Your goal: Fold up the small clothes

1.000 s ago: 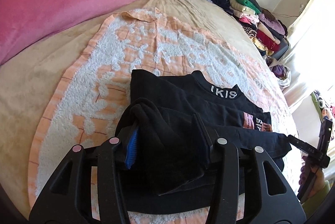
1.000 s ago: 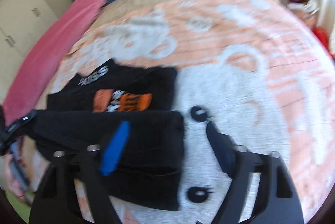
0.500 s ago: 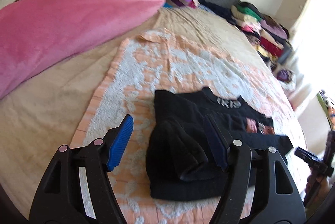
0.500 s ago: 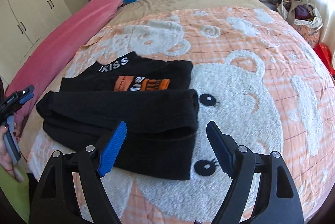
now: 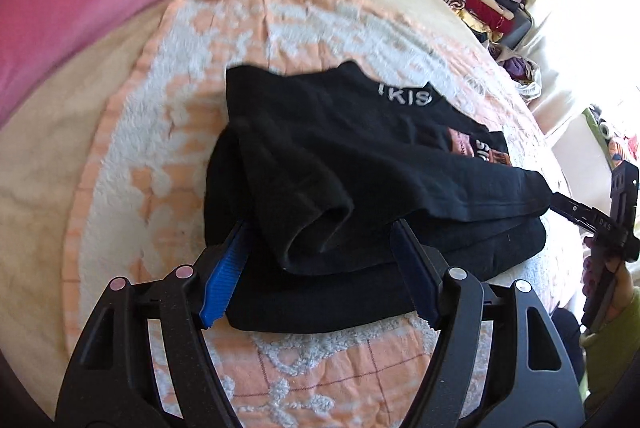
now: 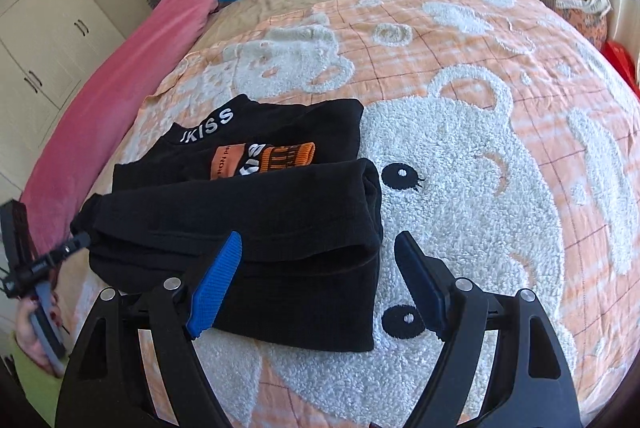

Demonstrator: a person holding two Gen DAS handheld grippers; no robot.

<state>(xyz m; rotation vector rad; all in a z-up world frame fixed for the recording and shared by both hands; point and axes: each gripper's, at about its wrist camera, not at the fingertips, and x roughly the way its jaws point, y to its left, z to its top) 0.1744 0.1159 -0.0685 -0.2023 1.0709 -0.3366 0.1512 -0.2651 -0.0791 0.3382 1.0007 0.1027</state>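
Left gripper (image 5: 318,270) opening wider than a second ago, straddling loose shirt (image 5: 340,164) fold, not pinching | right gripper (image 6: 316,282) gaping over shirt corner on blanket (image 6: 460,156) | risk: released fold springing open, shifting

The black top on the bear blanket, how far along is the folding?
Mostly done, it seems: the black top lies on the bear blanket with its lower part folded up, collar lettering and orange print still showing. Nothing is in hand: the left gripper is opening around a sleeve cuff without pinching, and the right gripper is open. Left: probably tucking that cuff and one more fold.
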